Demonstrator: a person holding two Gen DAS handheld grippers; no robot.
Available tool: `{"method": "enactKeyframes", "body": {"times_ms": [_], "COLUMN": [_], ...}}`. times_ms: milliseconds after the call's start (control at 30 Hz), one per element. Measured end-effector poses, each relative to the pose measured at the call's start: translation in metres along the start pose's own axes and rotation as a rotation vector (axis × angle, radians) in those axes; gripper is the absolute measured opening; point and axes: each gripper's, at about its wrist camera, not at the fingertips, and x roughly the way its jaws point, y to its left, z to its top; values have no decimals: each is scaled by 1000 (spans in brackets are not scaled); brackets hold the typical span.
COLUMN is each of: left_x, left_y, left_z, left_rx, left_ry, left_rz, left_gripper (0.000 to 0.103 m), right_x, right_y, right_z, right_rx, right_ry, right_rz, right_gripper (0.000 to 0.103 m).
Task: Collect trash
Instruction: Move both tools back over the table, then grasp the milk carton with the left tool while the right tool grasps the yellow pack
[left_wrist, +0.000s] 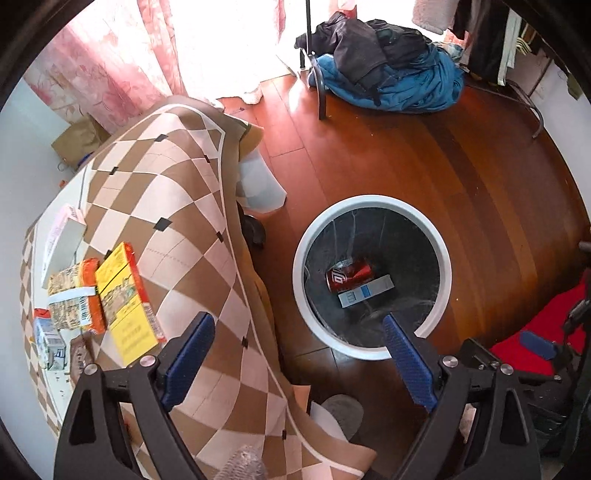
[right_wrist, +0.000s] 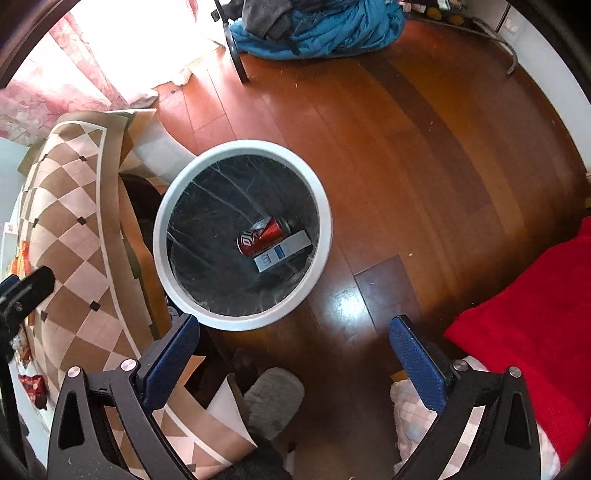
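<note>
Two grippers: my left gripper (left_wrist: 297, 332) and my right gripper (right_wrist: 293, 334) both have their blue fingers (left_wrist: 190, 354) spread wide with nothing between them.

Landmark: a round white-rimmed bin (left_wrist: 369, 201) with a dark liner stands on the wooden floor (left_wrist: 424, 155).

Already binned: a dented red can (left_wrist: 349, 277) lies on its side at the bottom of the bin, touching a flat grey and blue carton (left_wrist: 365, 291).

Trash left: on the checked worktop (left_wrist: 177, 206) to the left of the bin lie a yellow box (left_wrist: 123, 295), an orange-edged packet (left_wrist: 75, 295) just beside it, and a small blue and white carton (left_wrist: 50, 343).

Look: the yellow box is a long, flat rectangle with red trim and small print; the packet is crinkled and carries a barcode.

Handling, my judgement: the box is probably light, stiff cardboard, best pinched across its narrow width. The packet looks soft and slippery, so I would grip a firm edge.

Progress: partly done, I think.
</note>
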Motion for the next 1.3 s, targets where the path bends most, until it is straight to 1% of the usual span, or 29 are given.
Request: {"method": "enactKeyframes", "body": {"times_ms": [267, 333, 467, 633, 733, 800, 900, 1000, 1033, 1167, 1200, 1233, 1300], "left_x": [-26, -33, -58, -97, -123, -142, -164, -172, -172, -155, -145, -134, -114], "left_y": [8, 11, 21, 36, 53, 71, 105, 151, 166, 235, 254, 273, 301], "left_z": [-19, -22, -26, -32, -37, -42, -51, -64, -68, -89, -96, -102, -114], "left_rx": [1, 5, -5, -19, -41, -69, -122, -198, -220, -316, -342, -371, -413], "left_ry": [-27, -41, -82, -154, -199, -232, -272, -281, -279, -245, -227, -206, -188], "left_rz": [-11, -1, -10, -19, -14, -16, -21, -22, -14, 74, 100, 121, 160], "left_gripper": [93, 93, 93, 93, 93, 93, 93, 93, 93, 93, 93, 93, 93], "right_x": [-53, -67, -99, -149, -185, -205, -222, -222, -217, -187, -174, -165, -136], "right_y": [4, 5, 11, 28, 42, 56, 83, 120, 141, 200, 218, 227, 256], "right_z": [-16, -19, -27, -38, -46, -51, -59, -67, -70, -74, -73, -72, -67], "right_rx": [2, 6, 1, 6, 8, 7, -15, -60, -89, -166, -187, -199, -234], "right_ry": [-75, -97, -148, -233, -295, -328, -344, -323, -303, -243, -222, -209, -165], "right_rz": [-11, -6, -2, 36, 74, 102, 153, 195, 211, 219, 214, 209, 185], "right_gripper": [103, 103, 103, 103, 103, 103, 103, 103, 103, 103, 103, 103, 103]}}
